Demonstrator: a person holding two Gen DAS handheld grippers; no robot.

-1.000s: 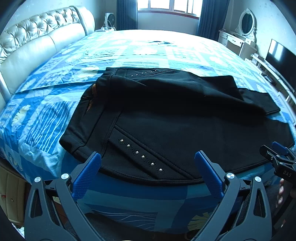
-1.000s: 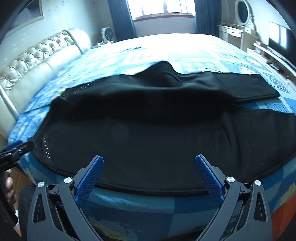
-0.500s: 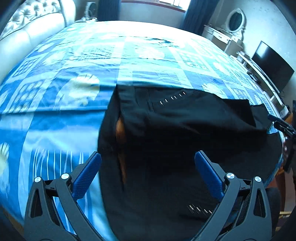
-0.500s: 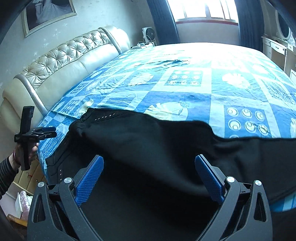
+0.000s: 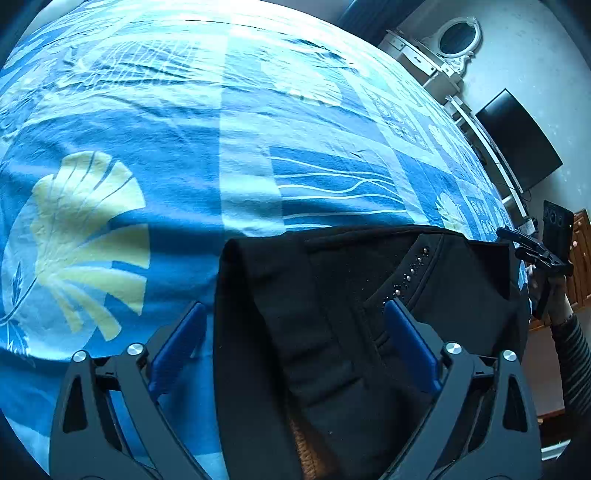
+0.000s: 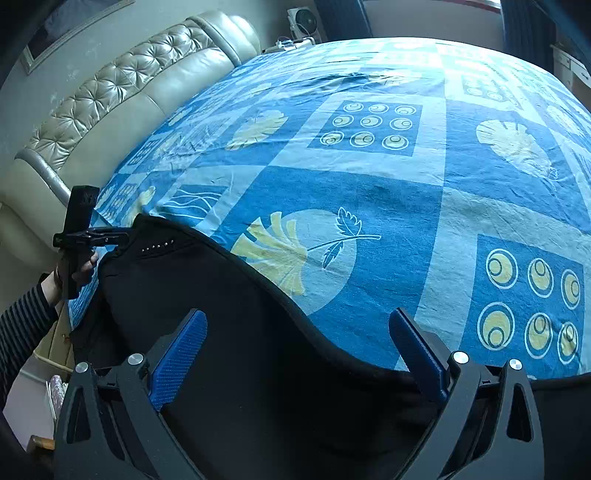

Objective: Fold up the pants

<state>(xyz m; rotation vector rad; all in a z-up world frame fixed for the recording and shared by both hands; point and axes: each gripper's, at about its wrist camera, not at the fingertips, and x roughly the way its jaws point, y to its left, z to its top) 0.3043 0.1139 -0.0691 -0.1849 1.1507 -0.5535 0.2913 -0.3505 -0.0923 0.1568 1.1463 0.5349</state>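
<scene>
Black pants (image 5: 332, 332) with small metal studs lie on the blue patterned bedspread (image 5: 184, 166), near its front edge. My left gripper (image 5: 291, 332) is open, its blue fingers straddling the waist end of the pants from above. My right gripper (image 6: 299, 339) is open over the far edge of the pants (image 6: 240, 332), one finger over the cloth and one near the fabric edge. Each gripper shows in the other's view: the right one (image 5: 532, 247) at the far right, the left one (image 6: 92, 236) at the far left by the studded corner.
A tufted cream headboard (image 6: 122, 92) runs along the left of the bed. A fan (image 6: 303, 22) stands behind it. A dresser with an oval mirror (image 5: 454, 40) and a dark TV (image 5: 517, 140) stand along the right wall.
Both grippers have moved forward and lower over the pants. The views now look down on the cloth's far edge, with more bare bedspread beyond. Both stay open.
</scene>
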